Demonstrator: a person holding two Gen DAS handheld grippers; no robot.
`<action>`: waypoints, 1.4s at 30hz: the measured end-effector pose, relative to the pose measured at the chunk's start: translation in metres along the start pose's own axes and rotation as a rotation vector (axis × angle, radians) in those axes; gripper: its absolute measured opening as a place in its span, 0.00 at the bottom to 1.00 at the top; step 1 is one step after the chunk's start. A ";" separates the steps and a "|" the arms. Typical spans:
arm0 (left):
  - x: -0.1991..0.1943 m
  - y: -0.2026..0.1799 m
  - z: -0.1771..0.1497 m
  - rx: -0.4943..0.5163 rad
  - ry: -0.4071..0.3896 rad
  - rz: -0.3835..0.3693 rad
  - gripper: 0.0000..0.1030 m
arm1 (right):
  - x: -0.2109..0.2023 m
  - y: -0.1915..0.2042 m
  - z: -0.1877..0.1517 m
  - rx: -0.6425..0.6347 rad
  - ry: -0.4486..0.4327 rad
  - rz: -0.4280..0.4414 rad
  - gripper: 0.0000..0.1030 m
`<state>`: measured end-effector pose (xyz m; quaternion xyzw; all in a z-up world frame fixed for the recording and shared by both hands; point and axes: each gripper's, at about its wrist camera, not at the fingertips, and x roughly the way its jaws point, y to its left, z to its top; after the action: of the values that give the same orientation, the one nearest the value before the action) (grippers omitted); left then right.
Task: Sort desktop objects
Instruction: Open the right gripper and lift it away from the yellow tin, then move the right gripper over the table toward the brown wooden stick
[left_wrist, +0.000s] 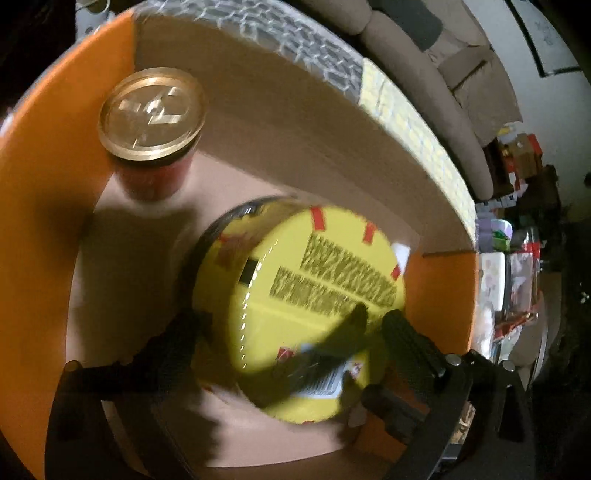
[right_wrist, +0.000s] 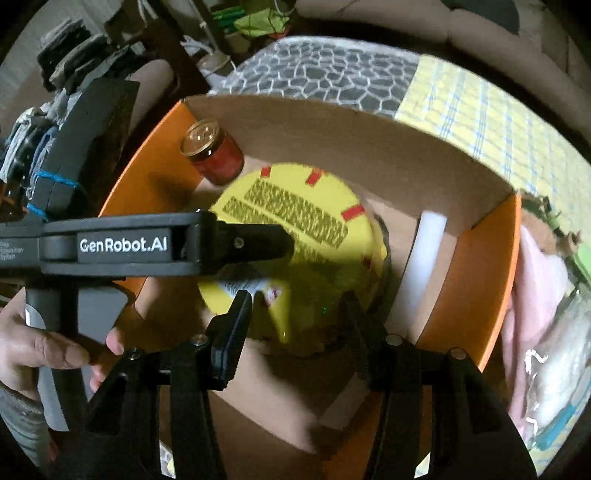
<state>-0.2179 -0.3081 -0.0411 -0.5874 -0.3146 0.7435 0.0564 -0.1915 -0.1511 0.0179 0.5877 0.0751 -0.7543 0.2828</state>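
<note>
Below both tools, inside the orange-flapped cardboard box (right_wrist: 476, 280), lie a yellow-lidded round tub (left_wrist: 299, 314) and, beyond it, a gold-lidded red jar (left_wrist: 151, 136). Left tool (left_wrist: 291, 332) is spread wide astride the tub; right tool (right_wrist: 299, 306) hovers half-spread, empty. Two items look sorted; others outside seem left.

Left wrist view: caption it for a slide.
Open left hand-held gripper straddles yellow tub in cardboard box, beside red jar.
</note>
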 end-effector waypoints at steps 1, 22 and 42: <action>-0.002 -0.002 0.001 0.006 -0.006 0.000 0.98 | 0.000 -0.002 -0.001 0.014 -0.009 0.013 0.46; -0.084 -0.138 -0.131 0.376 -0.171 0.032 1.00 | -0.211 -0.097 -0.138 0.127 -0.280 0.010 0.85; -0.012 -0.321 -0.228 0.626 -0.288 0.163 1.00 | -0.280 -0.257 -0.221 0.384 -0.374 -0.103 0.85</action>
<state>-0.0986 0.0335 0.1148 -0.4537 -0.0282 0.8813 0.1292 -0.0959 0.2553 0.1558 0.4765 -0.0930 -0.8635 0.1362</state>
